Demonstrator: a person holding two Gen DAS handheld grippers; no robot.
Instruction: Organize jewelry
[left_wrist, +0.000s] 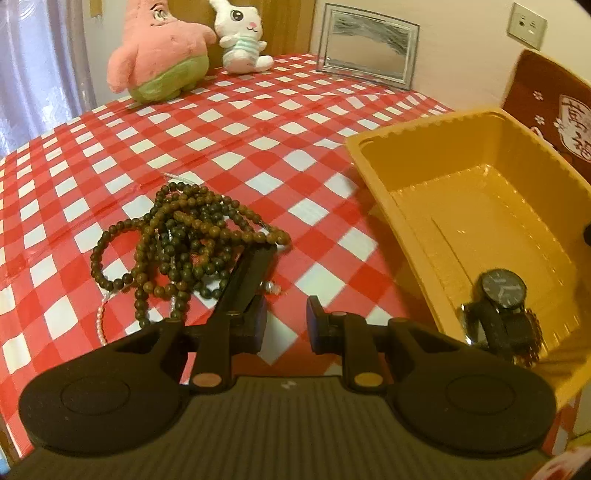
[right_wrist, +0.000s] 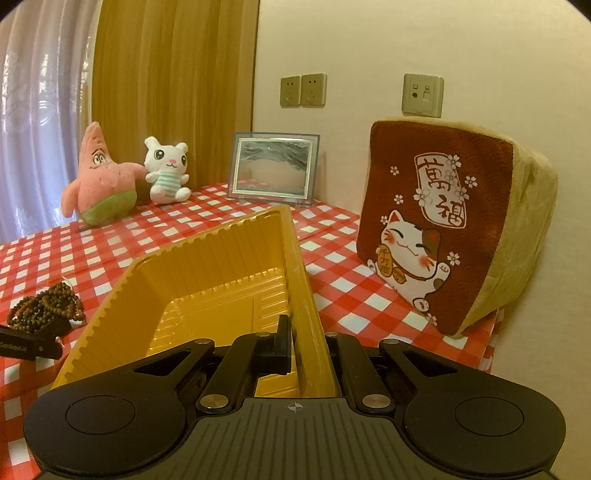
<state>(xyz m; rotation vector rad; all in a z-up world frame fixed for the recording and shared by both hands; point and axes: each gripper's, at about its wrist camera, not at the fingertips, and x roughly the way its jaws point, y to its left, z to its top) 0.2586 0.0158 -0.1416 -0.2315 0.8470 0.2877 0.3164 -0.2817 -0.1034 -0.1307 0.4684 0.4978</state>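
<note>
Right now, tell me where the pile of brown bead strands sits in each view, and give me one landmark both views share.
Left wrist view: the brown bead strands lie left of centre on the checked cloth, just beyond the camera's own hand-held gripper.
Right wrist view: the same pile sits at the far left edge, left of the yellow tray.
Shared landmark: the pink star plush at the table's back.

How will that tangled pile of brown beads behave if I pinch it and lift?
The bead strands lie in loose overlapping loops, so they will likely hang limp and come up as one clump. Round beads may slip between the left gripper pads; pinch several strands. A clear-bead strand trails out and may drag over the tablecloth.
</note>
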